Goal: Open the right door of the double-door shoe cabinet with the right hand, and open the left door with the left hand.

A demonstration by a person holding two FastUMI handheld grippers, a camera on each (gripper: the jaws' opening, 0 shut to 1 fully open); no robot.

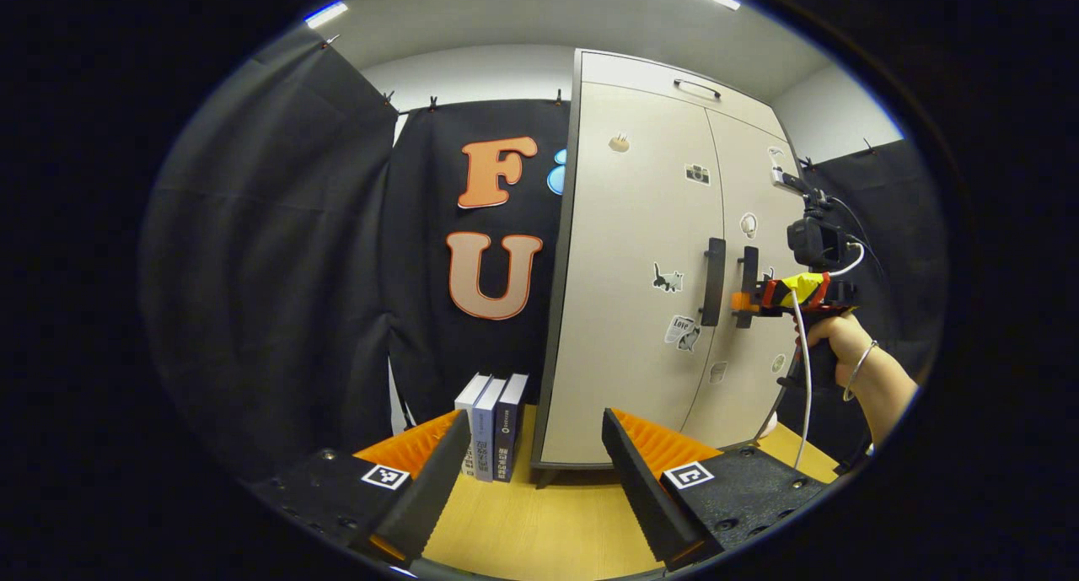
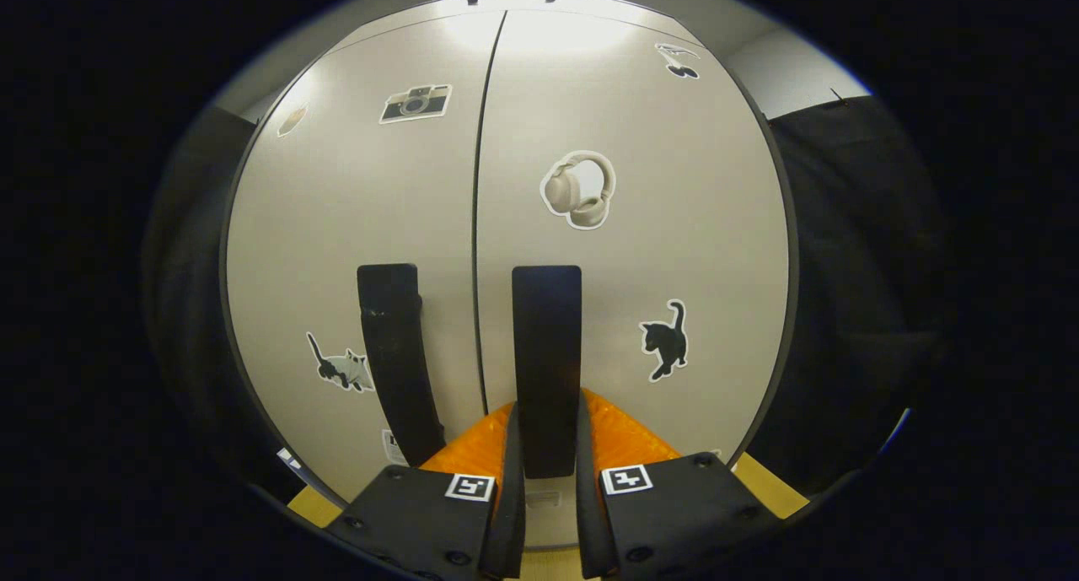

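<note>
Two doors of the shoe cabinet (image 1: 641,252) are seen shut, the seam between them running straight from top to bottom, and the cabinet is stood on the wooden worktop (image 1: 539,522) beside a short row of books (image 1: 493,425). In the right gripper view, the right tool (image 2: 546,471) is brought square to the right door (image 2: 641,227) so that its fingers (image 2: 511,480) are set on either side of the right handle (image 2: 547,362); they are pressed in close against the bar, and it is judged to be pinched, which gives the purchase needed for a pull outward about the hinge on the far edge. The left handle (image 2: 394,353) is left free just across the seam. In the left gripper view the same grip is seen from the side, with the right tool (image 1: 746,298) held level at handle height by a hand (image 1: 834,336), so the pull can be kept straight. The left tool (image 1: 523,480) is held well back from the left door (image 1: 632,269) with its fingers spread wide, low over the worktop, and nothing is held between them; it is judged to be kept clear so the right door can be swung first.
</note>
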